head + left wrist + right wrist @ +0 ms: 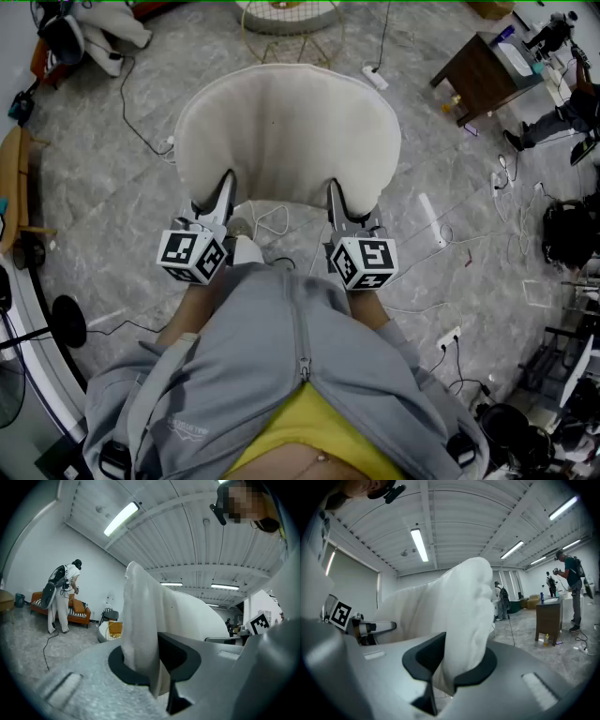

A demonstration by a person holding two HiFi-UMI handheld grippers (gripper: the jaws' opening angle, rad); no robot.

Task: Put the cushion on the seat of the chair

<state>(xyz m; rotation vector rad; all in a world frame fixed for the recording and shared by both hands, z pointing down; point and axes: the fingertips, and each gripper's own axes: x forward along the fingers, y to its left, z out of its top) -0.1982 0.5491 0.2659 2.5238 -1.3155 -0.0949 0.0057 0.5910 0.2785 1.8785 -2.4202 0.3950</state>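
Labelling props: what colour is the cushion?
The cushion is plain off-white; it shows best in the head view.

cushion (286, 131) cream-white; floor (89, 202) grey marbled; hoodie (281, 361) grey

Grey zip hoodie (234, 356), yellow shirt (298, 427)

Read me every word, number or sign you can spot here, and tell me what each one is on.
No word or number can be read in any view.
left marker cube: black-and-white square patterns, no letters.
right marker cube: the same kind of patterns, no letters.
small print on the grey jacket: too small to read.
cushion: plain, no label showing.
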